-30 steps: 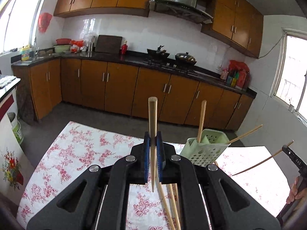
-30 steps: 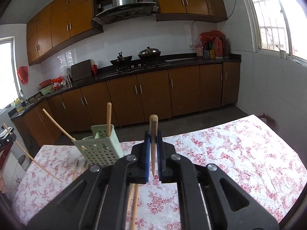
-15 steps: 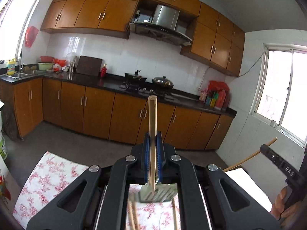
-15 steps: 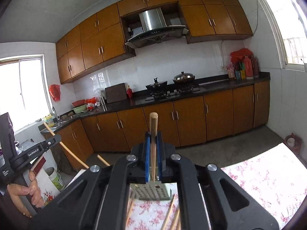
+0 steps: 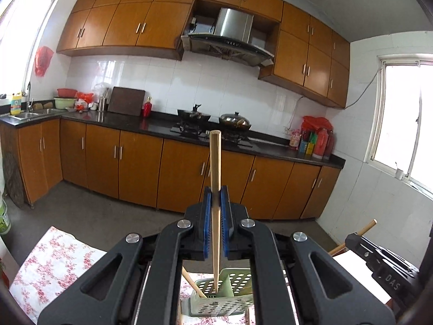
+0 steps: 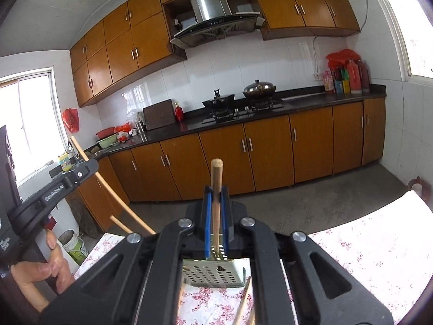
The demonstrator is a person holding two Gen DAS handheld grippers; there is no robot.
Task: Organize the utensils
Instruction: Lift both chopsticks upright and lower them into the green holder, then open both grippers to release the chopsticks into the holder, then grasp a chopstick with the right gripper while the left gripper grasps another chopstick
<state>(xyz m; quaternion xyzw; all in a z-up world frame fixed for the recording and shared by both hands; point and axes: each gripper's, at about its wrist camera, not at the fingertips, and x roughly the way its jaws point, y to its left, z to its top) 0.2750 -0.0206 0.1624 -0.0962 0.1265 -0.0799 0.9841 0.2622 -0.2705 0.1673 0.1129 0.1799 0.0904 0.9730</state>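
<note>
Left wrist view: the left gripper point(image 5: 215, 203) is clamped shut on a chopstick point(image 5: 215, 168), the blue pads pinching it near the middle. The stick stands nearly upright, thick end above the jaws, thin tip pointing down over the green holder point(image 5: 224, 300) just below and ahead of the jaws. One chopstick already leans in the holder's left compartment point(image 5: 193, 284); the right one looks empty, though its depths are hidden. The right gripper point(image 5: 360, 237) shows off to the right, its own stick poking out.

Right wrist view: the right gripper point(image 6: 215, 203) is likewise closed tight on a chopstick point(image 6: 216, 178), held upright, tip hanging just over the holder point(image 6: 215, 272) below the jaws. Loose chopsticks point(image 6: 243, 303) lie on the floral cloth point(image 6: 365, 246) nearer than the holder. The left gripper point(image 6: 67, 178) and a hand point(image 6: 40, 265) show at the left.

A chopstick is light, stiff and smooth; I judge a mid-shaft pinch steadiest, as a thin round stick may pivot or slip between the pads.
</note>
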